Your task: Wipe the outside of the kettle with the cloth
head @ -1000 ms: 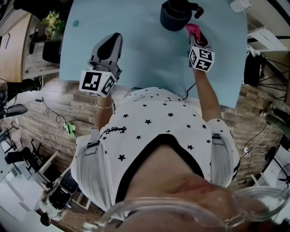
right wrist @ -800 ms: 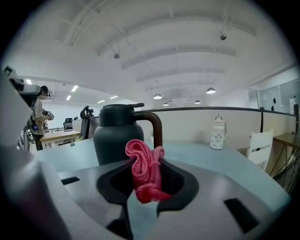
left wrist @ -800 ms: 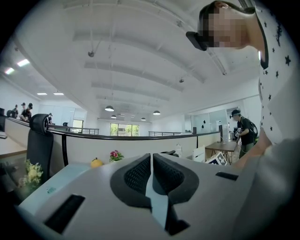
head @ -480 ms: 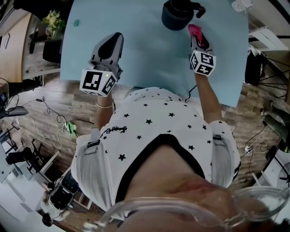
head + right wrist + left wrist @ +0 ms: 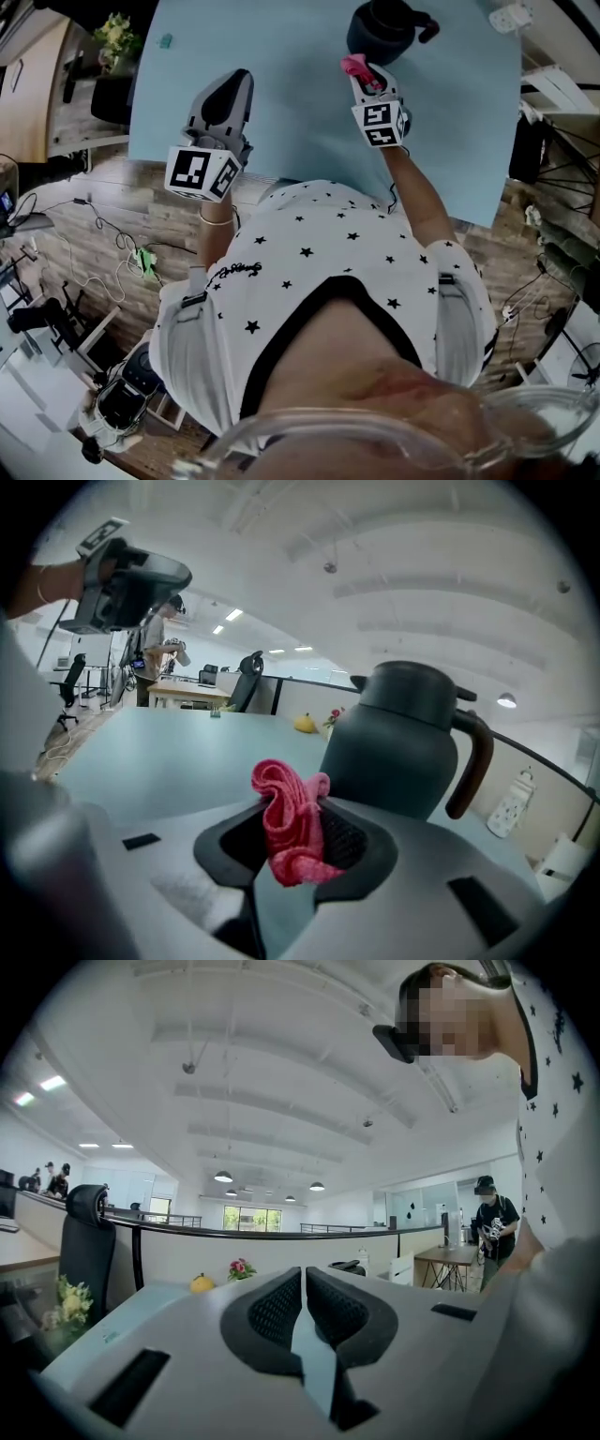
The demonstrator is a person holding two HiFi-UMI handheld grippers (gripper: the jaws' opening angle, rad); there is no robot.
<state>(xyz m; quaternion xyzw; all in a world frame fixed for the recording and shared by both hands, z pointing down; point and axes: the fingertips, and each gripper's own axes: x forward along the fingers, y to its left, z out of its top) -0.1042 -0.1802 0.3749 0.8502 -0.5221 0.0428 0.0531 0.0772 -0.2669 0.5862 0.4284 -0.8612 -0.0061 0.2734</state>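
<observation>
A dark grey kettle (image 5: 382, 31) with a black handle stands at the far side of the pale blue table (image 5: 281, 103); it fills the right gripper view as the kettle (image 5: 398, 738). My right gripper (image 5: 361, 73) is shut on a crumpled pink cloth (image 5: 355, 66), held just in front of the kettle's left side; the cloth (image 5: 291, 822) pokes up between the jaws, close to the kettle wall, contact not certain. My left gripper (image 5: 225, 98) hangs shut and empty over the table's near left part, jaws pressed together (image 5: 303, 1312).
A white power strip (image 5: 511, 17) lies at the table's far right corner. A small green item (image 5: 166, 40) sits at the far left. A potted plant (image 5: 112, 37) and office chair stand beyond the left edge. Floor cables run at left.
My right gripper with the pink cloth has swung left, from the kettle's right front near the handle to its left front. The left gripper has stayed put.
</observation>
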